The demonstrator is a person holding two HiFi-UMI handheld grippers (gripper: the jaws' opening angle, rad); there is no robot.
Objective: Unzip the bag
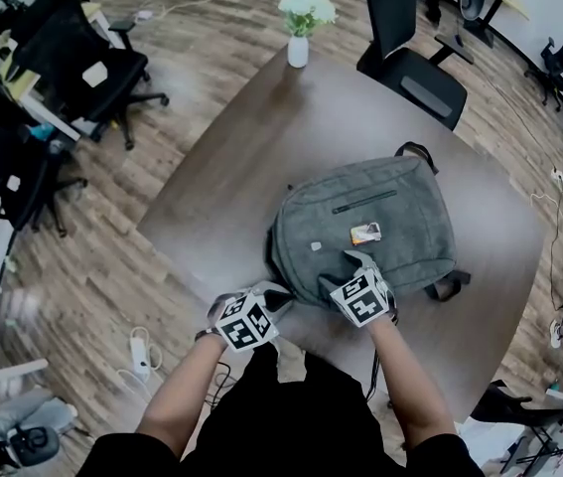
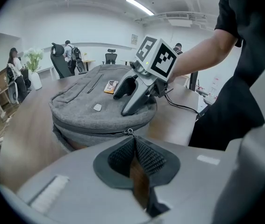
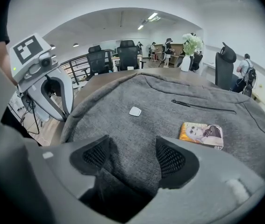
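Observation:
A grey backpack (image 1: 360, 222) lies flat on the brown table (image 1: 231, 167), with a small picture card (image 1: 365, 233) on its top. My left gripper (image 1: 277, 300) is at the bag's near left edge. In the left gripper view it (image 2: 132, 140) is shut, and the zipper pull (image 2: 130, 132) is pinched at its tips on the side zip line. My right gripper (image 1: 358, 262) rests on top of the bag's near edge. Its jaws (image 3: 133, 155) stand wide and a fold of the bag's grey fabric (image 3: 123, 171) is bunched between the pads.
A vase of white flowers (image 1: 301, 23) stands at the table's far end. A black office chair (image 1: 410, 68) is behind the table, and more chairs (image 1: 82, 68) stand at the left. A power strip (image 1: 142, 351) lies on the wood floor near my left arm.

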